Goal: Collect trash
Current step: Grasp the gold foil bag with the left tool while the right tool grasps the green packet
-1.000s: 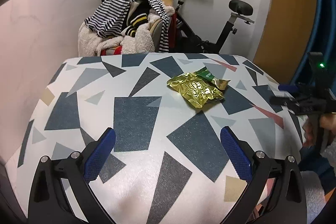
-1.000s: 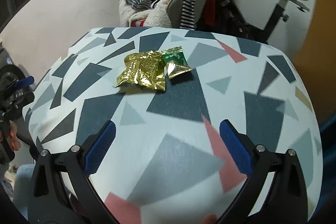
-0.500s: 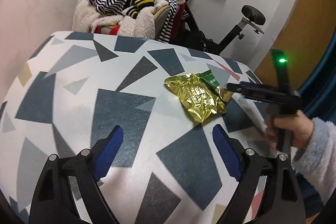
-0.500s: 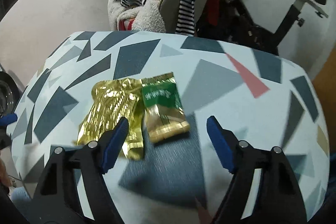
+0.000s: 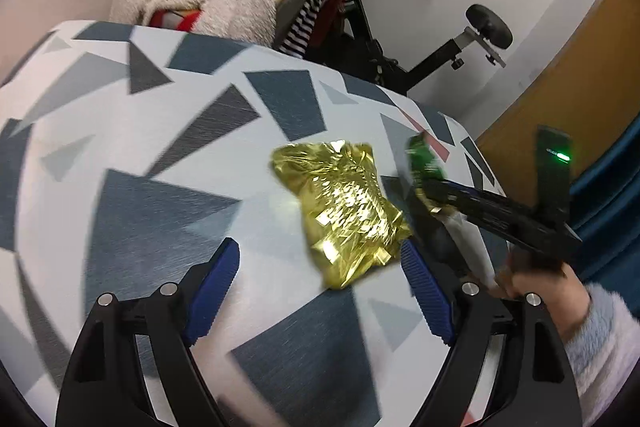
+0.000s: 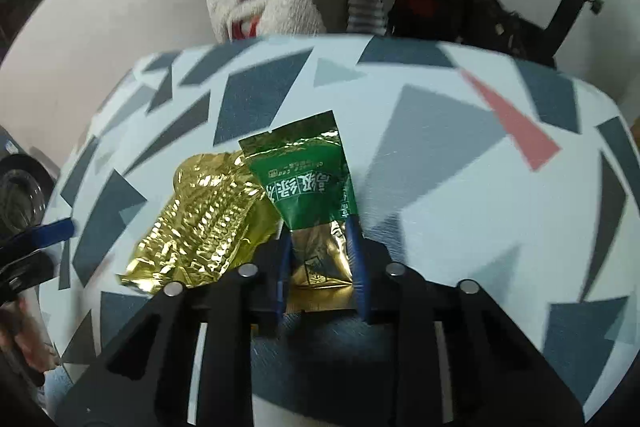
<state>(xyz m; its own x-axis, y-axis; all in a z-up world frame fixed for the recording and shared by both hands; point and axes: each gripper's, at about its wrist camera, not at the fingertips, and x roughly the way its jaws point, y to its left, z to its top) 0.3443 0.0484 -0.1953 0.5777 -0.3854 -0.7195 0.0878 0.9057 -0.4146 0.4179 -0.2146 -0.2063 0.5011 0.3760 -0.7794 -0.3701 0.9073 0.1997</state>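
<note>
Green packet is pinched by the right gripper over the table; white lettering is seen only there. Left gripper is held wide beside the gold wrapper.

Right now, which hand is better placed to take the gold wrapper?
Left. The left tool is open with the gold wrapper lying just ahead between its fingers on the table. The right tool is already shut on the green packet.
</note>
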